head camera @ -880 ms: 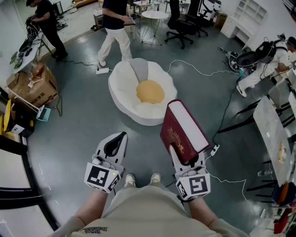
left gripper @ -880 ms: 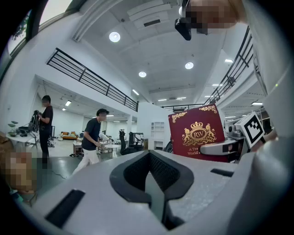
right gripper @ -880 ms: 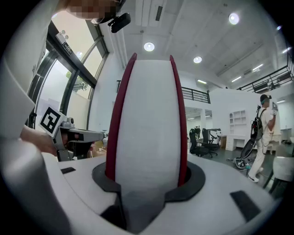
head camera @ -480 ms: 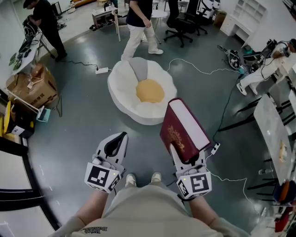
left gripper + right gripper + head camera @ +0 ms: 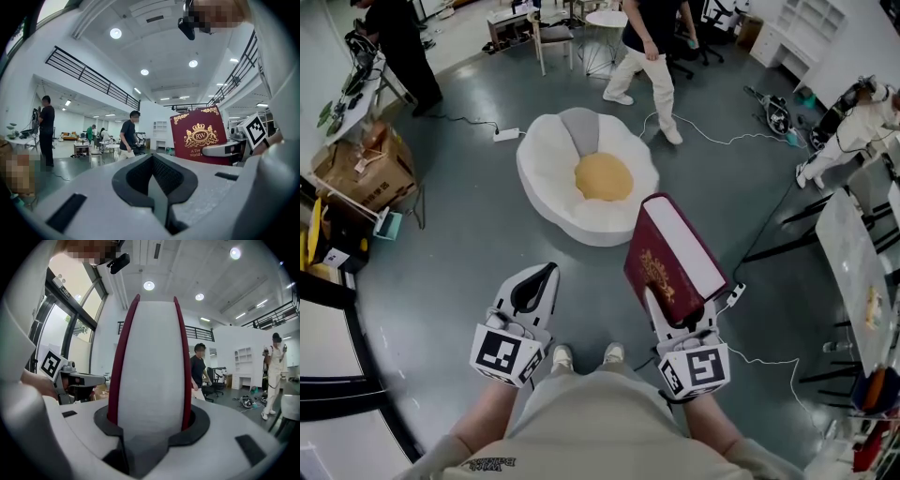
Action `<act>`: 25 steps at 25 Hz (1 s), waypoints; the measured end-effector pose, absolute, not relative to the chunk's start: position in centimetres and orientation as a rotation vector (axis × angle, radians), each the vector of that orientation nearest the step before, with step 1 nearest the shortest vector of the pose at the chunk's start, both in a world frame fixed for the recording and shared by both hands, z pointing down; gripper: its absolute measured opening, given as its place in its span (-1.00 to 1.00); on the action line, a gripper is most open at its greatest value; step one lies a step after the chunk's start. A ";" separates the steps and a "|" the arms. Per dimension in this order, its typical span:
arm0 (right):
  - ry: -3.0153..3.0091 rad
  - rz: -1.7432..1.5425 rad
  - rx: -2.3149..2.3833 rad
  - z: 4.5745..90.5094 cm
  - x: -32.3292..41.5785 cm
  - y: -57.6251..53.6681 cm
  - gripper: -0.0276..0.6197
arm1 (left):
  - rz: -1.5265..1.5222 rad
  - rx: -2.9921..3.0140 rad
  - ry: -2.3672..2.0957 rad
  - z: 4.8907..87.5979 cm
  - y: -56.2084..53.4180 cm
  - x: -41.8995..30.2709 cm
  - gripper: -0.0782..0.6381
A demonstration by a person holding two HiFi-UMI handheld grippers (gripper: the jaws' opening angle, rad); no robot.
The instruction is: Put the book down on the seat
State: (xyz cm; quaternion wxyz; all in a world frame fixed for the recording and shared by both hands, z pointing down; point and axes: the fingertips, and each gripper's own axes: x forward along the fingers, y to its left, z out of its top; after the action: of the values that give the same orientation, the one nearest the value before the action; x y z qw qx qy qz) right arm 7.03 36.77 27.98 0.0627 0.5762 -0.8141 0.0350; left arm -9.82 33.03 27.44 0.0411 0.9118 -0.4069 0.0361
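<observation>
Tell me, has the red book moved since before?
No. The red book sits just as near the egg-shaped seat as before, clamped in the right claw.

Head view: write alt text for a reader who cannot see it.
The right gripper clamps a red book above a grey floor, short of a white seat with a yellow centre. The left gripper is shut and empty.

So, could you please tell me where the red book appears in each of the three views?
Head view: red book right of centre, standing up from the right gripper.
Left gripper view: red book right of centre, cover facing the camera.
Right gripper view: red book at centre, page edge on, between the jaws.
Shared landmark: the person in a dark top.
</observation>
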 end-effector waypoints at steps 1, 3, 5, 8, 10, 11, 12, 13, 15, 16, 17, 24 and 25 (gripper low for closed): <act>-2.461 0.108 1.741 28.1 7.3 36.7 -0.26 | 0.112 2.791 -1.248 27.5 33.0 -9.5 -0.77; -2.460 0.113 1.745 28.2 8.0 36.6 -0.26 | 0.108 2.791 -1.257 27.6 33.0 -9.1 -0.77; -2.465 0.116 1.747 28.2 8.6 36.5 -0.26 | 0.109 2.792 -1.264 27.5 33.0 -8.7 -0.77; -2.490 0.121 1.731 28.3 9.6 36.5 -0.26 | 0.127 2.782 -1.262 27.8 33.1 -7.7 -0.77; -2.499 0.122 1.721 28.4 10.4 36.4 -0.26 | 0.140 2.771 -1.264 28.0 33.1 -7.1 -0.77; -2.499 0.122 1.716 28.4 10.8 36.4 -0.26 | 0.140 2.764 -1.267 28.1 33.1 -6.8 -0.77; -2.499 0.123 1.712 28.5 11.3 36.4 -0.26 | 0.136 2.757 -1.272 28.2 33.1 -6.4 -0.77; -2.499 0.123 1.709 28.6 11.7 36.4 -0.26 | 0.129 2.750 -1.278 28.3 33.2 -6.1 -0.77; -2.501 0.121 1.706 28.7 12.5 36.4 -0.26 | 0.117 2.742 -1.286 28.5 33.3 -5.5 -0.77; -2.503 0.118 1.705 28.8 12.9 36.4 -0.26 | 0.118 2.741 -1.289 28.5 33.4 -5.1 -0.77; -2.506 0.116 1.703 28.8 13.3 36.4 -0.26 | 0.123 2.742 -1.291 28.5 33.4 -4.7 -0.77; -2.529 0.102 1.696 29.1 16.1 36.5 -0.26 | 0.117 2.738 -1.324 28.6 34.0 -2.2 -0.77; -2.529 0.100 1.698 29.1 16.4 36.5 -0.26 | 0.119 2.739 -1.325 28.6 34.0 -2.0 -0.77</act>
State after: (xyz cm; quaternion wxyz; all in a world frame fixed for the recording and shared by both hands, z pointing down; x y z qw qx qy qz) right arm 16.40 36.51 29.12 0.0469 0.5564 -0.8289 0.0329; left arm -1.97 34.01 28.57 0.0483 0.8985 -0.4346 0.0392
